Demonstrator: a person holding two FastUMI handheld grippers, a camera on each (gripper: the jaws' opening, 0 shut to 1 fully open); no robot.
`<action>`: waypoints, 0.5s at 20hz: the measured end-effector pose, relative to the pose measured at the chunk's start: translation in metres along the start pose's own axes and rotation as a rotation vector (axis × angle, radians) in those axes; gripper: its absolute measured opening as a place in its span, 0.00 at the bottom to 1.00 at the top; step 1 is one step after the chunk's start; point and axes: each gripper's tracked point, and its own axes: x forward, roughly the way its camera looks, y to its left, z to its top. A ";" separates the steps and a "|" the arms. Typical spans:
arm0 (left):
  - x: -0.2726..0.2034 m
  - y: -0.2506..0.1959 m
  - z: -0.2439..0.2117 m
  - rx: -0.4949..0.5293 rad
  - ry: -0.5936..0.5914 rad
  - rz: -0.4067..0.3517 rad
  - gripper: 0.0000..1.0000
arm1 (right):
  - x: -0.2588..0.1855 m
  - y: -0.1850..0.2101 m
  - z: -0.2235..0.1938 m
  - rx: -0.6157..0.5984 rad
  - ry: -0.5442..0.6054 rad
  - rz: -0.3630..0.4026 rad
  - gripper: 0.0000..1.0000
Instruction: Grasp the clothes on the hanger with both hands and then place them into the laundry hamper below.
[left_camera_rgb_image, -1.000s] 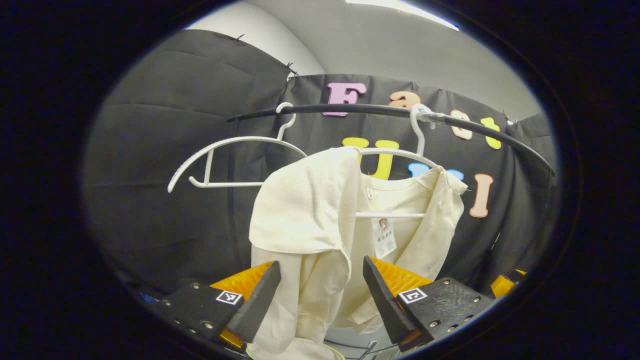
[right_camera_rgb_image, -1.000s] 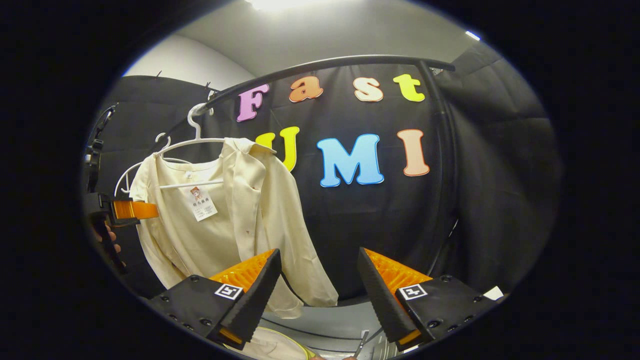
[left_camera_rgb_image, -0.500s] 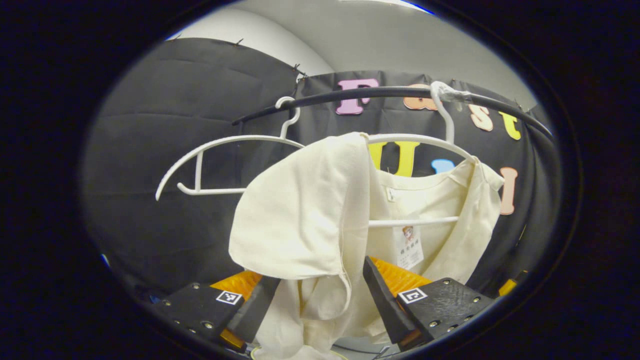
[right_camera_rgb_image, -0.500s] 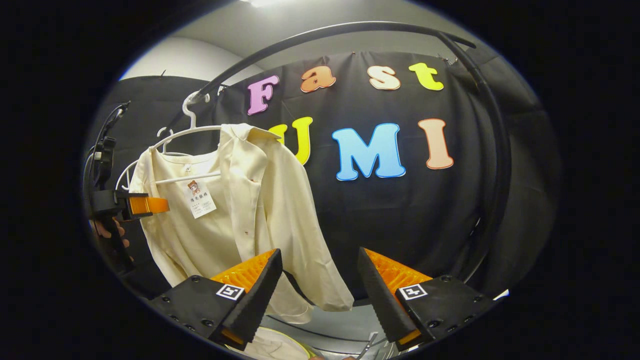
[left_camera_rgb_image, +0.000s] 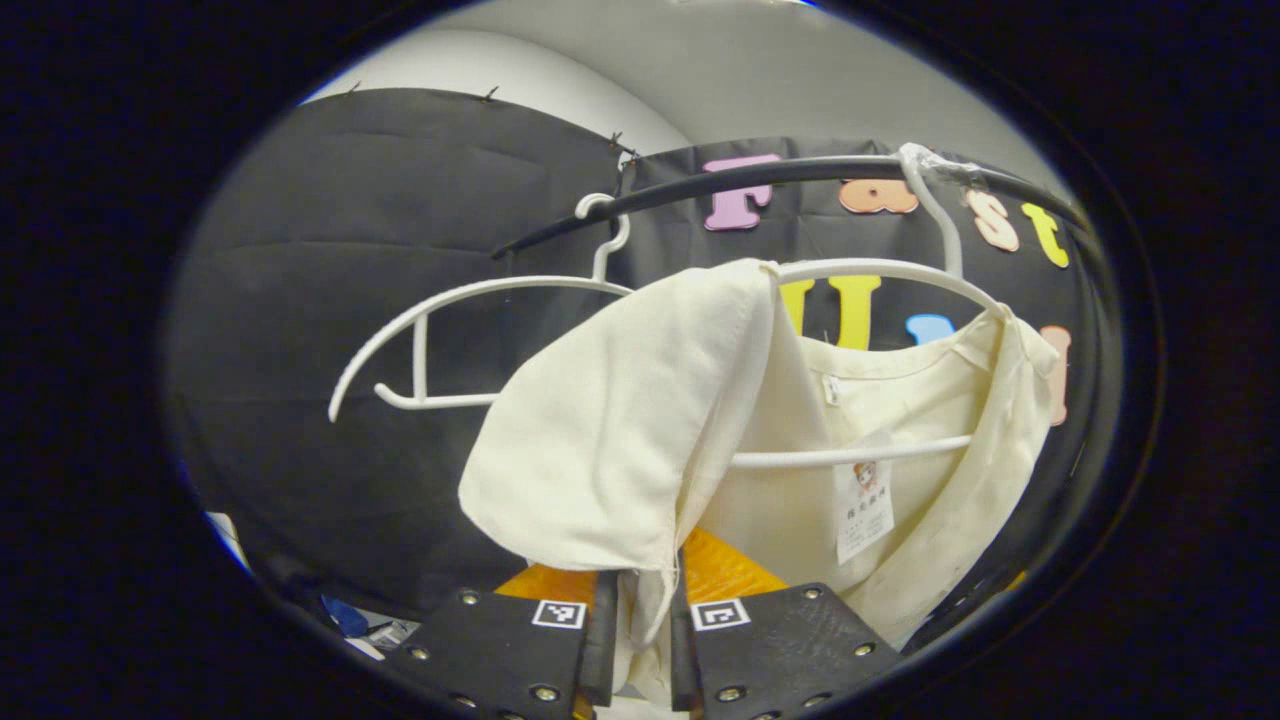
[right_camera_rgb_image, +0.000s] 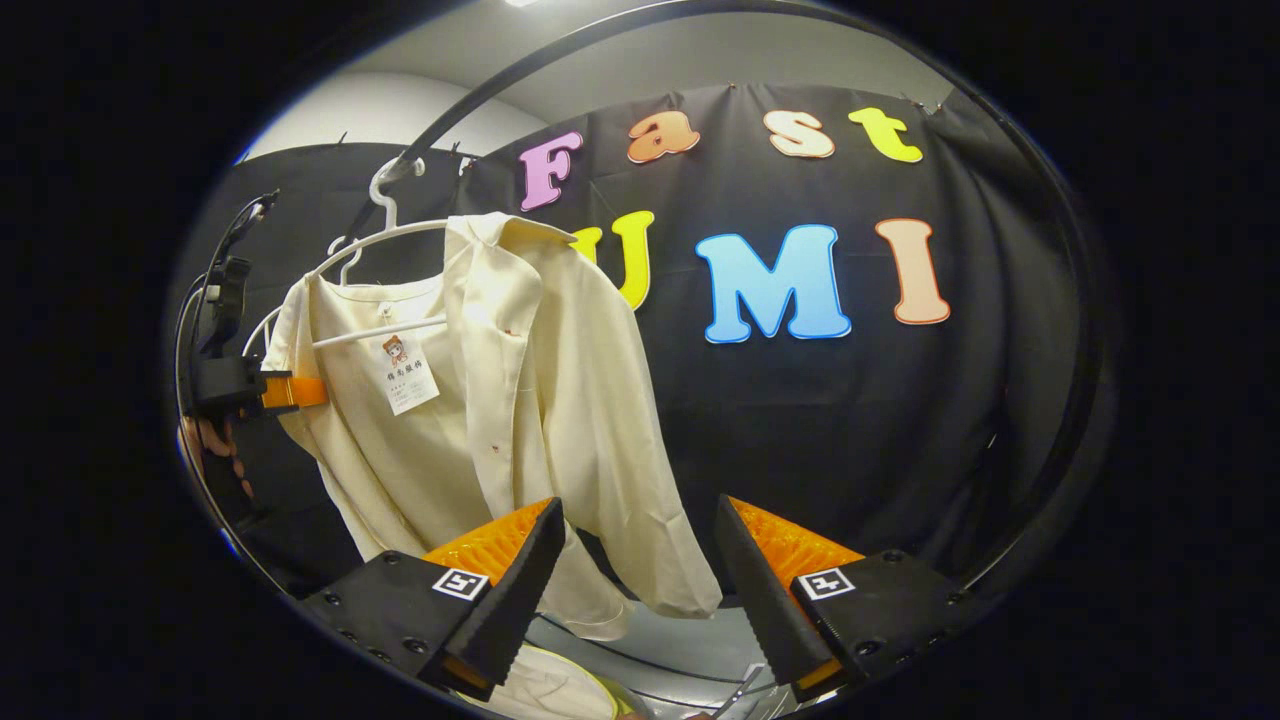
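Two white hangers on one black rail (left_camera_rgb_image: 800, 175): one bare hanger (left_camera_rgb_image: 450, 340) and one loaded hanger (left_camera_rgb_image: 880, 275) beside it on the same rail. One cream shirt (left_camera_rgb_image: 640, 440) hangs from the loaded hanger, with one paper tag (left_camera_rgb_image: 865, 510) below the hanger's crossbar. Two grippers: the left gripper (left_camera_rgb_image: 640, 640) has two fingers pressed together on the shirt's edge below the bare hanger, and the right gripper (right_camera_rgb_image: 635, 570) has two fingers spread apart, well below the rail; one hand (right_camera_rgb_image: 210, 450) holds the left gripper.
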 end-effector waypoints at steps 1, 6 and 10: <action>-0.004 -0.001 0.000 -0.014 -0.004 -0.006 0.14 | 0.004 0.002 -0.002 0.000 0.007 0.014 0.96; -0.016 -0.011 0.001 -0.065 0.002 -0.064 0.00 | 0.005 0.015 -0.004 -0.004 0.000 0.079 0.96; -0.033 -0.009 0.013 -0.076 -0.025 -0.095 0.01 | 0.007 0.038 0.002 -0.006 -0.023 0.141 0.96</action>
